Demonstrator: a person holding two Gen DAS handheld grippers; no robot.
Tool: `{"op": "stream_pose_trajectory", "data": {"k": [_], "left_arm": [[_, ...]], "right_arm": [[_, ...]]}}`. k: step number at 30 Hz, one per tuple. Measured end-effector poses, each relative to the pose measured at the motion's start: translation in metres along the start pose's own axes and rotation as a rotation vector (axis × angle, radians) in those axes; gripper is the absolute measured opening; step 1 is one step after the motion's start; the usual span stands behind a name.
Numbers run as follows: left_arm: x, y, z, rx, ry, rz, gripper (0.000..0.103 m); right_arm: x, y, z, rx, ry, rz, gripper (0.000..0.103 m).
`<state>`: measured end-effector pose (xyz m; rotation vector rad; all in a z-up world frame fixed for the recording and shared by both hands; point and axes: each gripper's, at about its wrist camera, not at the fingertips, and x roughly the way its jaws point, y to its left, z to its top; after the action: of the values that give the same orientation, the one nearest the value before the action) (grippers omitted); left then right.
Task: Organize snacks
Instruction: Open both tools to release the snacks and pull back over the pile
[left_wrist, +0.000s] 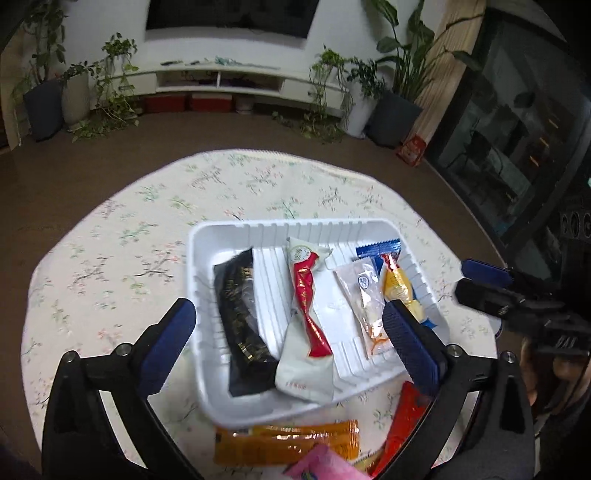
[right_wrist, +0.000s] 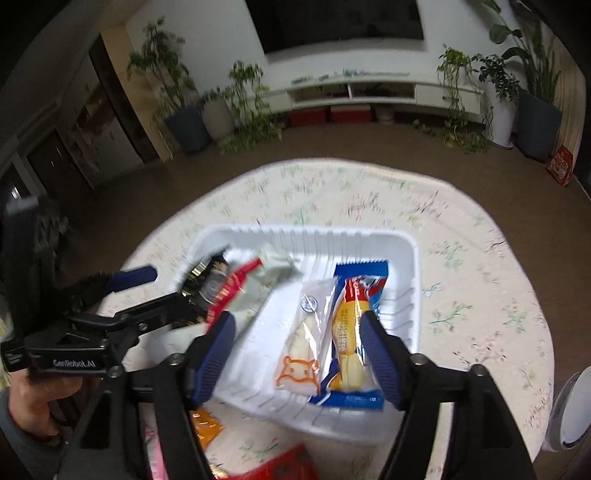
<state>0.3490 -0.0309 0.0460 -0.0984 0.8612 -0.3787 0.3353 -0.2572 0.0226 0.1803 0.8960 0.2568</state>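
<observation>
A white ribbed tray (left_wrist: 240, 236) (right_wrist: 410, 288) sits on the round floral table. In it lie a black packet (left_wrist: 242, 317), a white-and-red packet (left_wrist: 306, 325), a clear packet (left_wrist: 365, 299) (right_wrist: 306, 332) and a blue-and-yellow packet (left_wrist: 397, 280) (right_wrist: 351, 332). My left gripper (left_wrist: 288, 332) (right_wrist: 155, 291) is open and empty above the tray's near side. My right gripper (right_wrist: 295, 354) (left_wrist: 476, 277) is open and empty over the clear and blue-and-yellow packets.
An orange packet (left_wrist: 288, 439) (right_wrist: 205, 428), a red packet (left_wrist: 402, 424) (right_wrist: 284, 465) and a pink packet (left_wrist: 321, 465) lie on the table (left_wrist: 110, 258) in front of the tray. A white round object (right_wrist: 572, 413) stands at the table's right edge. Plants and a TV cabinet line the far wall.
</observation>
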Motion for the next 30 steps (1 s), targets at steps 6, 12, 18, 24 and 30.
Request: {"op": "stream_pose_trajectory", "data": {"k": [6, 12, 18, 24, 30], "left_arm": [[-0.087, 0.01, -0.035, 0.022, -0.153, -0.006, 0.103], [-0.135, 0.029, -0.1, -0.063, -0.09, 0.008, 0.102], [-0.144, 0.049, -0.188, -0.188, 0.0, -0.054, 0.102], [-0.155, 0.05, -0.256, -0.235, 0.033, -0.128, 0.102], [-0.16, 0.048, -0.269, -0.221, 0.059, -0.029, 0.102]], "right_arm": [[-0.074, -0.012, -0.022, 0.153, -0.149, 0.193, 0.094], [-0.12, -0.032, -0.091, 0.367, -0.22, 0.465, 0.103], [-0.13, -0.038, -0.177, 0.609, -0.242, 0.729, 0.103], [-0.106, -0.015, -0.249, 0.765, -0.115, 0.879, 0.103], [-0.104, 0.016, -0.263, 0.714, -0.08, 0.768, 0.103]]}}
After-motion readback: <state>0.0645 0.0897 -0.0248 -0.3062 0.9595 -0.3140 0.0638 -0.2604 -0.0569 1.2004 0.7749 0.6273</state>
